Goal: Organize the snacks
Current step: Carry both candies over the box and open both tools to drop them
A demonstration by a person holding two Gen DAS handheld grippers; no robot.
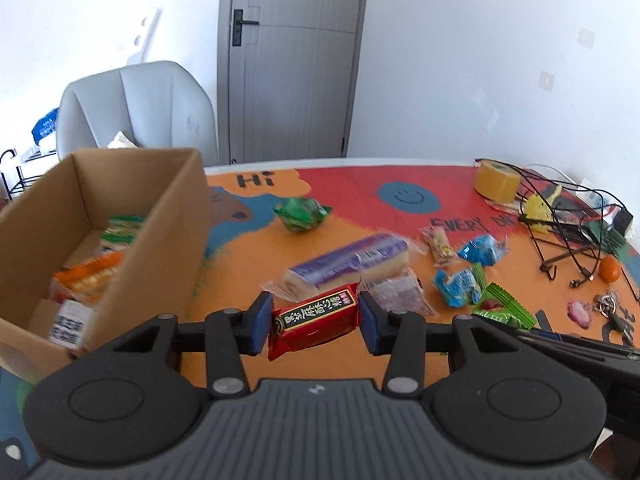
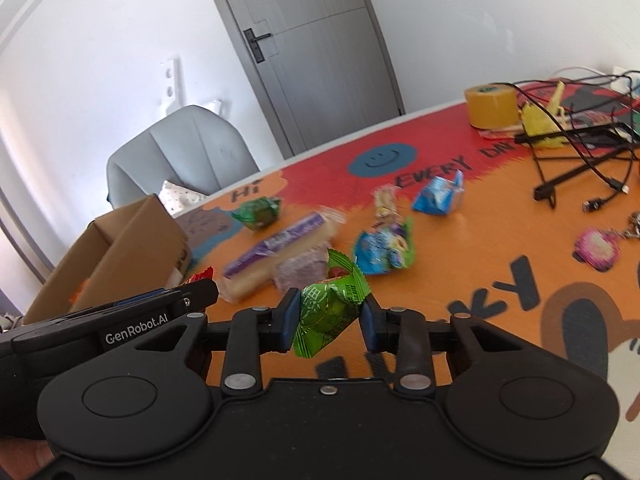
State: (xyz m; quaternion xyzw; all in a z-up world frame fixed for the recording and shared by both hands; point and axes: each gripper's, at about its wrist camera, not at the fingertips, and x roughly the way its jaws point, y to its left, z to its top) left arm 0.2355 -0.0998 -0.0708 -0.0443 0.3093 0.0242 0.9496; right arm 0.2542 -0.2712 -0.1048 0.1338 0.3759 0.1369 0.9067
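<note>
**Inspector:** Reporting both tools loaded. The left gripper (image 1: 314,322) is clamped, jaws partly closed, on a red snack bar (image 1: 314,320) held crosswise by its two ends above the table mat (image 1: 240,280). The right gripper (image 2: 329,316) is closed narrower on a green wrapped candy (image 2: 330,306), also clear of the mat.

**Assistant:** And the destination?

**Inspector:** I take it to be the cardboard box (image 1: 168,216), standing open-topped to the left of the left tool, with several packets already lying in it. In my judgement the step in hand is carrying both items across to it.

**Assistant:** How should it be done well?

**Inspector:** Bring each item fully over the near wall before opening, and release low. The left tool sits between the right tool and the box, so it should go first, or the two will crowd each other.

**Assistant:** Materials?

**Inspector:** The bar is a flat rectangular packet in glossy red film with a dark label band; likely to buckle if squeezed harder. The candy is a lumpy piece in crinkled green foil with serrated fins, likely slippery. The box is matte corrugated board with straight walls. A purple wafer pack (image 1: 348,264), long and block-shaped in clear film, and blue pouches (image 1: 458,284) remain on the mat.
</note>
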